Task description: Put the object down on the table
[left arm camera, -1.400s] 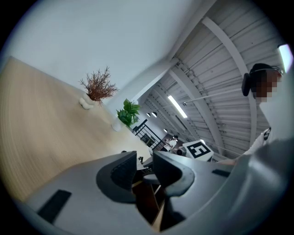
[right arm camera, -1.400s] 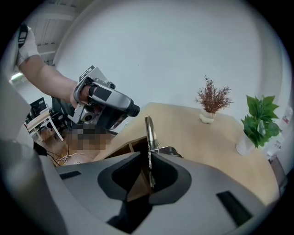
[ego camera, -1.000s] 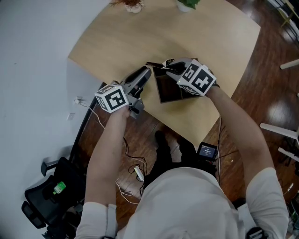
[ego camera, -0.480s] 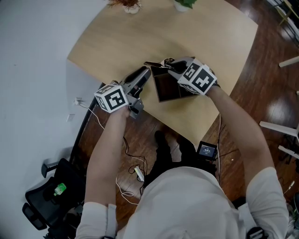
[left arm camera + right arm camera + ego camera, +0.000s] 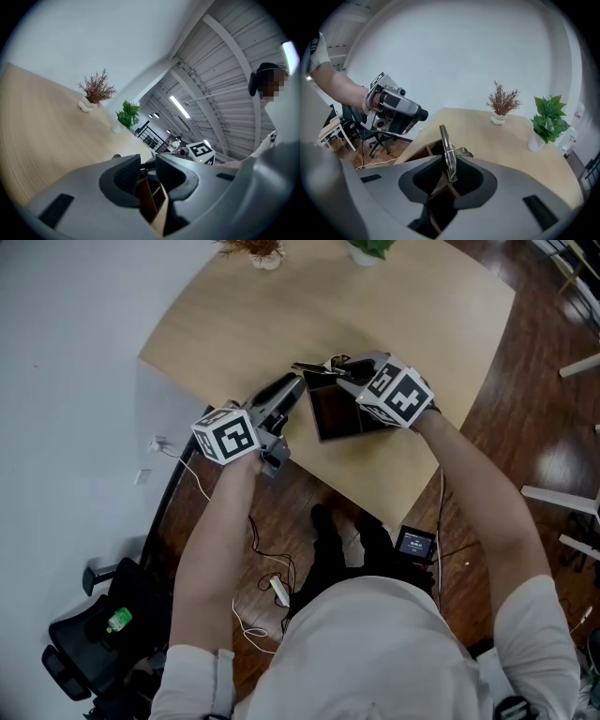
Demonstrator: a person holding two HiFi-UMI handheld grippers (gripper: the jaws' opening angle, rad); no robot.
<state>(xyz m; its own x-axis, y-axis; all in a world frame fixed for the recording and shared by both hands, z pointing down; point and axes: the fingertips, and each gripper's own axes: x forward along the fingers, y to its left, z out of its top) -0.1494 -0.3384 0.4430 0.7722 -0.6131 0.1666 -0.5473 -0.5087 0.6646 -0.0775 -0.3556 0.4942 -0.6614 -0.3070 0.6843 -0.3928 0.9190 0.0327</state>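
Observation:
A dark wooden box (image 5: pixel 339 413) with compartments sits near the front edge of the pale wooden table (image 5: pixel 281 306). My left gripper (image 5: pixel 292 388) is at the box's left rim. In the left gripper view the jaws (image 5: pixel 144 171) stand close together, with a brown wall of the box (image 5: pixel 146 199) between them. My right gripper (image 5: pixel 330 369) hovers over the box's far left corner, shut on a thin metal clip-like tool (image 5: pixel 446 145) that stands upright between its jaws. The tool (image 5: pixel 311 368) pokes out to the left above the box (image 5: pixel 423 152).
A dried-twig vase (image 5: pixel 267 249) and a green potted plant (image 5: pixel 375 247) stand at the table's far edge. On the floor lie cables (image 5: pixel 272 587) and a small device (image 5: pixel 415 542). A black chair (image 5: pixel 103 624) stands at lower left.

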